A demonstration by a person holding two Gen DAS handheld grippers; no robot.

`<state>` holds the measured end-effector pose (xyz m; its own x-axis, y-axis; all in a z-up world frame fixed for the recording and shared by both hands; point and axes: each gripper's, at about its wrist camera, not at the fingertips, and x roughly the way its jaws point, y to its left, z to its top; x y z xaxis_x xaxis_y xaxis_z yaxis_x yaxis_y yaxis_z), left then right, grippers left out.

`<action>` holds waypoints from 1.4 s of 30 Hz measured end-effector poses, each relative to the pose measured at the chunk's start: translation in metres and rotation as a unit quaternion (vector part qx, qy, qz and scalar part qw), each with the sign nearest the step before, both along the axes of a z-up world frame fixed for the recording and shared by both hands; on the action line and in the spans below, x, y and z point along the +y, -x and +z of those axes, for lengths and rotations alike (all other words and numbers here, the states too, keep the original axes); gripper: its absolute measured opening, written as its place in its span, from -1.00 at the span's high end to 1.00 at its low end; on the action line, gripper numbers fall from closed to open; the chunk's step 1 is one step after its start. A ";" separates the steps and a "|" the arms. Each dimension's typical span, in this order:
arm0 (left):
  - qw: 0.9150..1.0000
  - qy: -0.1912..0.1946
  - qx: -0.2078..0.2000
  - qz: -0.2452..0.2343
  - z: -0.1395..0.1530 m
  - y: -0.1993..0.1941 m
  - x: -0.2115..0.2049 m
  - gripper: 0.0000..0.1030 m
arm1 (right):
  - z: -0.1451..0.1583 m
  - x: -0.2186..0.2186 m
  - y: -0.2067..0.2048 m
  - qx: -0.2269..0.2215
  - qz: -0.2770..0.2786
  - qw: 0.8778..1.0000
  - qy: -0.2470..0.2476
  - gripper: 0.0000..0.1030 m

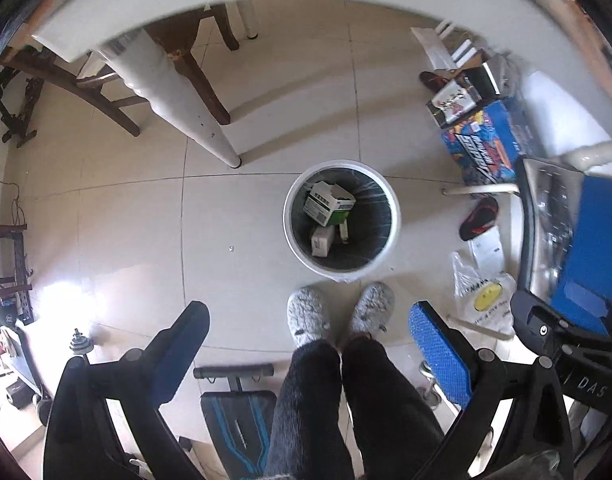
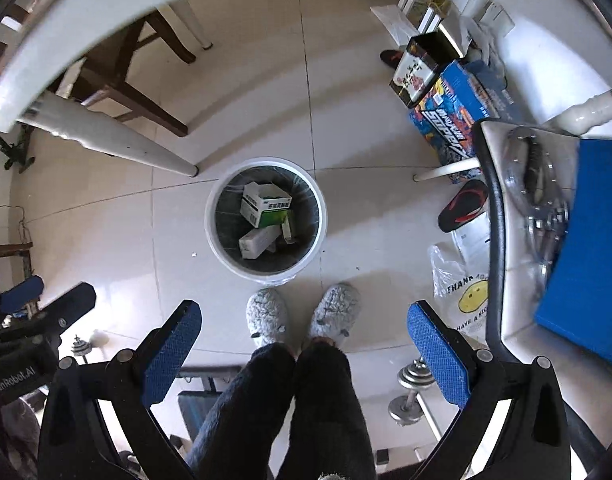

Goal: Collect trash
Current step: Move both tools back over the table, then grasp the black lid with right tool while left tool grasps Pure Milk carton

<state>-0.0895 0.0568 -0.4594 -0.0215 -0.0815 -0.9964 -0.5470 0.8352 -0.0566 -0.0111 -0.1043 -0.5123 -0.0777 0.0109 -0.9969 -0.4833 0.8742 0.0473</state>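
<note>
Both grippers' fingers (image 1: 437, 344) apart, empty; bin (image 1: 393, 216) rim below, clear floor around.

2 wrist fisheyes, high up, facing straight down, sharing bin (image 1: 341, 216) and slippers (image 2: 266, 316)

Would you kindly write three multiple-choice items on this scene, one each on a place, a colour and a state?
1. Where does the bin stand?
A. on the table
B. on the floor before the slippers
C. under the chair

2. What colour is the bin's rim?
A. white
B. red
C. green

3. How are the two grippers?
A. both shut on boxes
B. one open, one shut
C. both open and empty

Answers: 1 B, the bin sits on the tiled floor just ahead of the grey slippers. 2 A, its rim is white around a dark liner. 3 C, the left gripper and right gripper each show fingers spread wide with nothing between them.
</note>
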 end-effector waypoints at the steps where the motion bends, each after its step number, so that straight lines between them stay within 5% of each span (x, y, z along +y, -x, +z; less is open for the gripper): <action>1: 1.000 0.000 -0.003 -0.002 0.011 0.002 -0.001 -0.99 | 0.013 -0.001 0.001 0.000 0.000 1.000 -0.002 -1.00; 7: 0.999 -0.010 -0.038 0.001 0.078 0.005 0.002 -0.99 | 0.085 -0.002 0.010 0.000 -0.009 1.000 -0.023 -1.00; 14: 0.984 -0.109 -0.144 -0.005 0.188 -0.035 0.022 -0.99 | 0.175 0.005 -0.007 -0.007 -0.039 0.995 -0.094 -1.00; 20: 0.964 -0.199 -0.175 -0.001 0.233 -0.105 0.047 -0.99 | 0.251 -0.004 -0.086 -0.064 -0.103 0.983 -0.134 -1.00; 24: 0.966 -0.192 -0.171 -0.010 0.230 -0.168 0.052 -1.00 | 0.274 -0.033 -0.159 -0.094 -0.163 0.974 -0.127 -1.00; 29: 0.966 -0.216 -0.140 -0.022 0.211 -0.259 0.044 -1.00 | 0.255 -0.086 -0.263 -0.093 -0.257 0.955 -0.116 -1.00; 35: 0.974 -0.212 -0.071 -0.034 0.155 -0.368 0.039 -1.00 | 0.183 -0.143 -0.404 -0.069 -0.347 0.932 -0.073 -1.00; 42: 0.979 -0.202 -0.017 -0.033 0.105 -0.444 0.042 -1.00 | 0.116 -0.175 -0.504 -0.054 -0.408 0.911 -0.027 -1.00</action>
<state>0.3547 0.0991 -0.3547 0.0202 0.3195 -0.9474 -0.4944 0.8268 0.2683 0.4932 -0.2794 -0.3968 0.0764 0.0695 -0.9947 0.3227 0.9421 0.0906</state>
